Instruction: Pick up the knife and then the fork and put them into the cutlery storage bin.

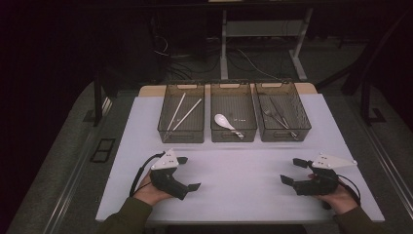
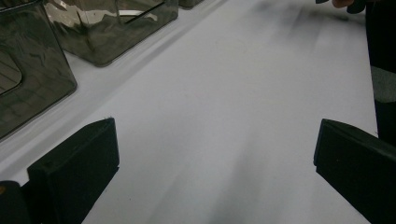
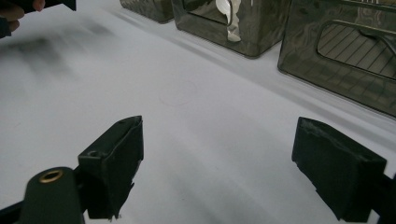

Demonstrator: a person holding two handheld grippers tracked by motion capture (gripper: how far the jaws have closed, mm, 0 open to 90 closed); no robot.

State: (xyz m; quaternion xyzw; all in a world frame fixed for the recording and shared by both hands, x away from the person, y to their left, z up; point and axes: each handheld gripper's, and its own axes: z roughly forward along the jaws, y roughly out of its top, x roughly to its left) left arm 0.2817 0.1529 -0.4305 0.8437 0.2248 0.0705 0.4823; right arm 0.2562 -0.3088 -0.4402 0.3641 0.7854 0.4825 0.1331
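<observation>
Both the left gripper (image 1: pixel 189 173) and the right gripper (image 1: pixel 290 171) rest on the white table (image 1: pixel 243 170) with jaws spread, holding nothing. The nearest item, a white spoon (image 1: pixel 225 122), lies in the middle bin (image 1: pixel 233 134) at twelve o'clock; reaching it well probably means lifting over the rim first.

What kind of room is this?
Probably a lab or recording workstation: a white-topped table, three clear bins holding cutlery, and cables across the dark floor behind.
</observation>
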